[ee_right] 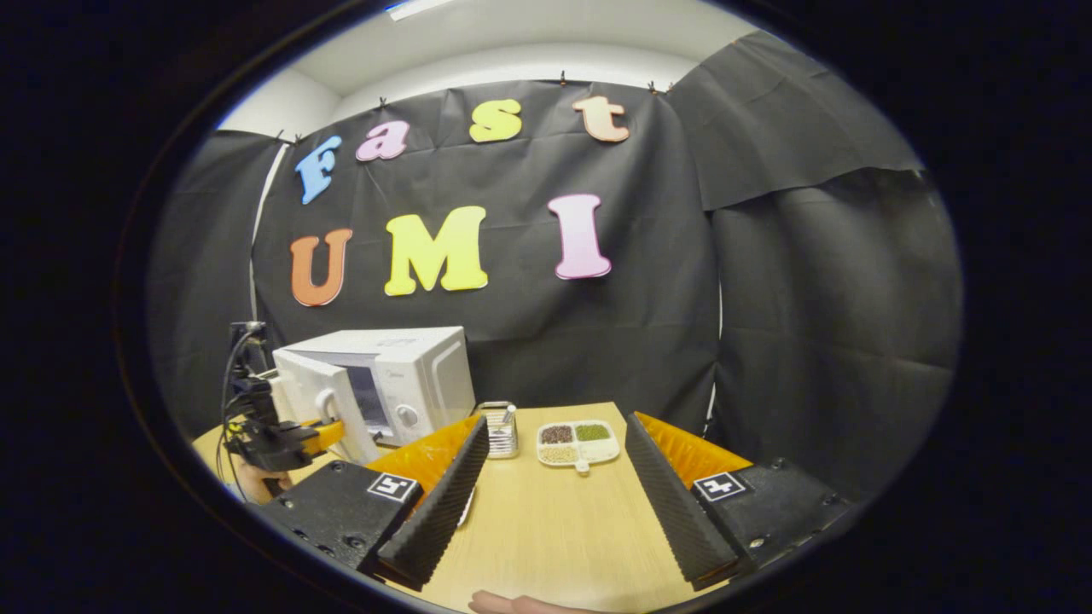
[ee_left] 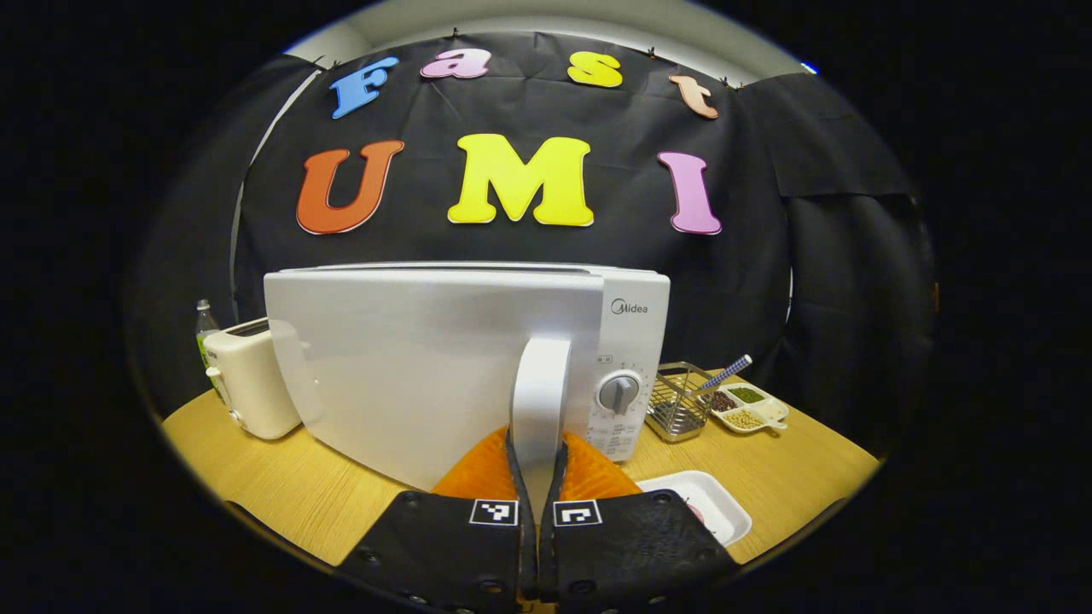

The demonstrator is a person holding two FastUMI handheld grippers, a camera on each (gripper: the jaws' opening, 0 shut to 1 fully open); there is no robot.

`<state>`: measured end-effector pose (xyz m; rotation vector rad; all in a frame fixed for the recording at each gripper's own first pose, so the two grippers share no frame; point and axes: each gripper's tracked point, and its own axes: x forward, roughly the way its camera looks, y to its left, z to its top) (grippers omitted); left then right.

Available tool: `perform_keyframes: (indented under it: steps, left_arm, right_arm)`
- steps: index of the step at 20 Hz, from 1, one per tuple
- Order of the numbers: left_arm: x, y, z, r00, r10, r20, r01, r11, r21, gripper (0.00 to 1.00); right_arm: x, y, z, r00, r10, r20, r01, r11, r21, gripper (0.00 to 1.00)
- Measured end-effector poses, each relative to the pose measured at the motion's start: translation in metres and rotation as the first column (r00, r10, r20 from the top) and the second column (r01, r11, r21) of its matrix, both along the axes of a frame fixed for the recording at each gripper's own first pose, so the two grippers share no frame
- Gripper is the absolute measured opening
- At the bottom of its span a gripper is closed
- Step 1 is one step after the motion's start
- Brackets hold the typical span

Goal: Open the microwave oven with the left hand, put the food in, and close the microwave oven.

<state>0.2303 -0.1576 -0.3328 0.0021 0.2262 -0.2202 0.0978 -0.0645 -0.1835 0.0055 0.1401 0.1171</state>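
The left gripper [ee_left: 536, 477] is clamped on the upright white door handle [ee_left: 541, 388] of the white microwave oven [ee_left: 444, 358], door ajar, hinged at its left. The right gripper [ee_right: 553, 486] hangs wide open, empty, well apart over the wooden surface [ee_right: 546, 529].

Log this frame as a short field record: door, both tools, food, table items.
door: microwave door partly open
left tool: shut on door handle
right tool: open, holding nothing, above table
food: white tray on table in front of microwave; contents mostly hidden
other items: toaster, bottle, wire basket, divided dish of beans
stage: opening door; food not yet in
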Motion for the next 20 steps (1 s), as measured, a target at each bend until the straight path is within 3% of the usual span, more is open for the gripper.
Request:
perform_keyframes:
  steps: [4,10,11,12,13,15,16,17,18,20]
  left_arm:
    - [-0.055,0.047,0.002,1.000,-0.003,0.028,0.003,1.000,0.013,0.07]
    - [-0.125,0.145,0.028,0.990,0.091,0.103,-0.093,0.996,0.015,0.19]
    - [-0.138,0.160,0.032,0.989,0.103,0.102,-0.104,0.995,0.004,0.29]
    - [-0.150,0.174,0.035,0.988,0.122,0.093,-0.123,0.992,0.003,0.48]
    - [-0.165,0.189,0.039,0.987,0.140,0.083,-0.142,0.990,0.014,0.61]
    - [-0.179,0.218,0.047,0.981,0.177,0.080,-0.180,0.983,0.038,0.82]
    - [-0.188,0.228,0.054,0.977,0.198,0.076,-0.202,0.978,0.043,0.97]
    - [-0.198,0.237,0.061,0.974,0.212,0.074,-0.216,0.975,0.047,1.00]
    - [-0.206,0.241,0.066,0.974,0.215,0.067,-0.218,0.974,0.056,0.95]
    - [-0.217,0.252,0.080,0.971,0.229,0.065,-0.234,0.969,0.075,0.95]
  right_arm:
    - [-0.020,0.016,0.004,1.000,0.000,0.009,0.000,0.999,-0.033,1.00]
    - [-0.047,0.049,0.004,1.000,0.014,0.006,-0.013,0.996,-0.084,1.00]
    - [-0.049,0.055,0.006,1.000,0.019,0.006,-0.018,0.996,-0.085,1.00]
    - [-0.050,0.062,0.007,1.000,0.027,0.004,-0.027,0.996,-0.084,1.00]
    - [-0.051,0.068,0.010,0.999,0.037,0.000,-0.037,0.996,-0.084,0.95]
    - [-0.048,0.078,0.015,0.999,0.045,-0.004,-0.045,0.995,-0.094,1.00]
    - [-0.045,0.080,0.016,0.999,0.042,-0.005,-0.043,0.994,-0.103,1.00]
    - [-0.041,0.084,0.017,0.999,0.044,-0.011,-0.045,0.993,-0.113,1.00]
    - [-0.036,0.089,0.016,0.999,0.048,-0.024,-0.050,0.991,-0.123,1.00]
    - [-0.027,0.098,0.016,0.997,0.063,-0.050,-0.069,0.989,-0.134,1.00]
